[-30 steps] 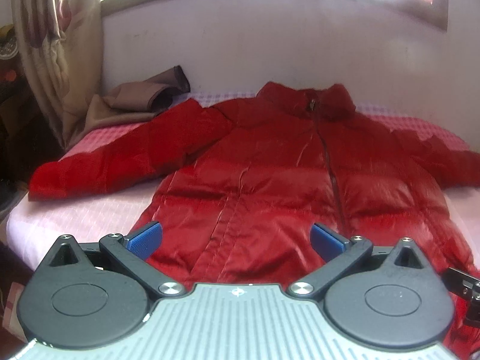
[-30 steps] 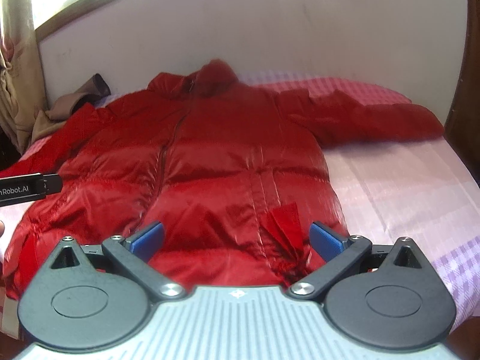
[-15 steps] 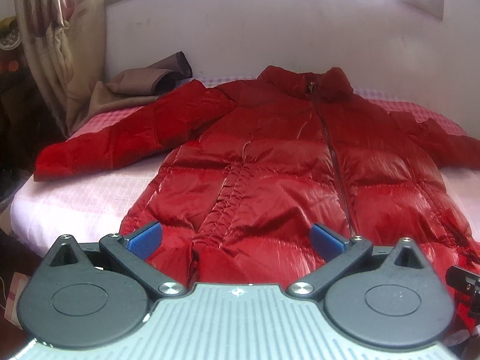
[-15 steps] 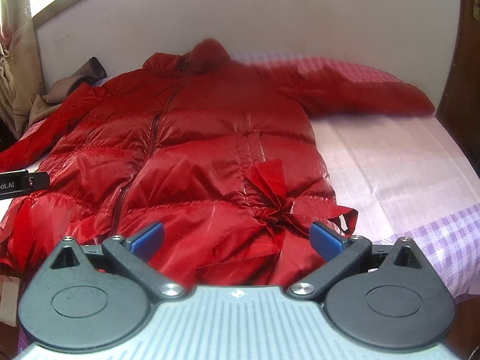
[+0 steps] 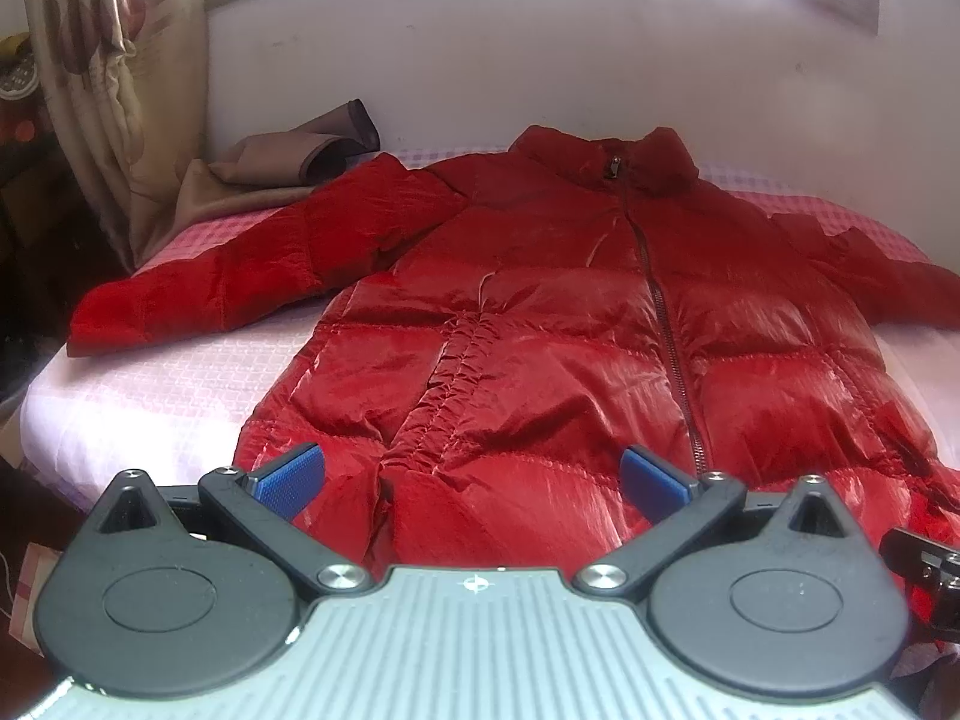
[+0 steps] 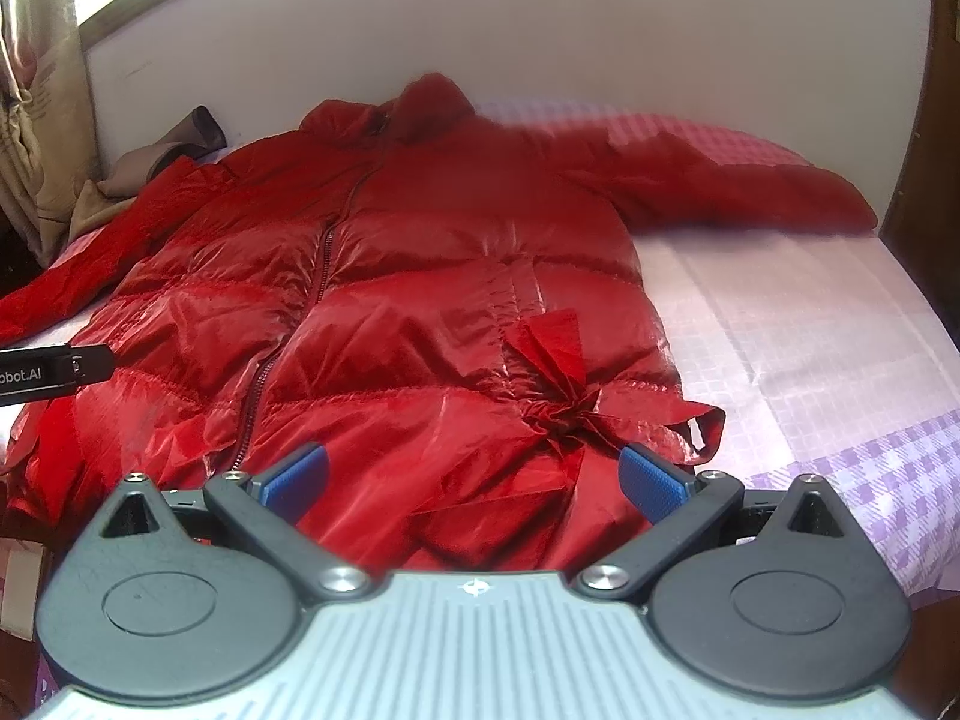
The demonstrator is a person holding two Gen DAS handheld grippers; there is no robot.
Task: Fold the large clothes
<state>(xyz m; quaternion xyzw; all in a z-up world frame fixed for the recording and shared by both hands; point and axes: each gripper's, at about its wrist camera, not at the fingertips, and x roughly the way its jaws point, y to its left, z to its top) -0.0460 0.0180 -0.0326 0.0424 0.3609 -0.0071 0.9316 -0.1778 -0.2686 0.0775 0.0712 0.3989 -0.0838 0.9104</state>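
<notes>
With jaws gaping empty, both grippers are facing the slippery red coat (image 5: pixel 540 330), risking its puffy hem sliding free.

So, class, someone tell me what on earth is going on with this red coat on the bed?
A person holds a claw in each hand over a red puffer coat spread face up and zipped on a pink checked bed. The left claw and the right claw both hover open near the hem, gripping nothing. The sleeves lie out to each side, so no fold is made yet. A brown garment sits at the far corner.
</notes>
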